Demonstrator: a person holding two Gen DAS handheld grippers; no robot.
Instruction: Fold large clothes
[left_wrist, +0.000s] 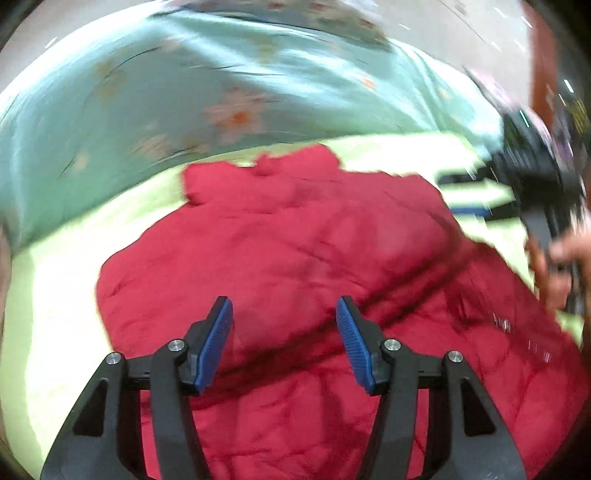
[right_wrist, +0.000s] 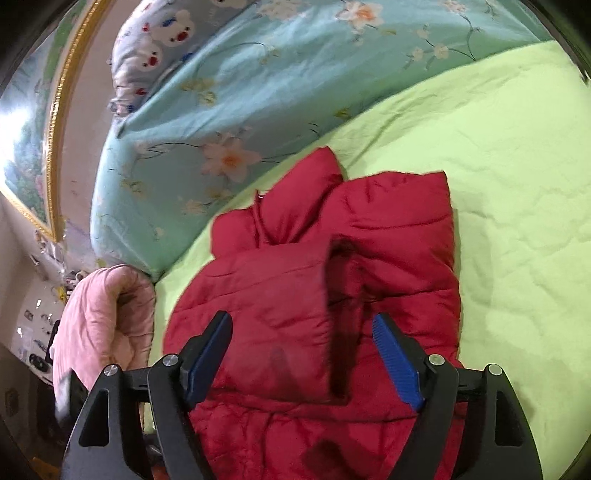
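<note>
A red padded jacket (left_wrist: 295, 251) lies partly folded on a light green bed sheet (left_wrist: 55, 295). My left gripper (left_wrist: 284, 314) is open and empty, hovering over the jacket's middle. The other gripper (left_wrist: 480, 199), held by a hand, shows blurred at the right of the left wrist view. In the right wrist view the jacket (right_wrist: 388, 229) has a sleeve or flap folded over its middle. My right gripper (right_wrist: 301, 332) is open, its fingers either side of that folded flap, holding nothing.
A teal flowered quilt (right_wrist: 221, 110) lies bunched behind the jacket. A bear-print pillow (right_wrist: 159, 44) sits behind it. A pink padded garment (right_wrist: 103, 314) lies at the bed's left edge. A gold-framed picture (right_wrist: 29, 129) hangs on the wall at left.
</note>
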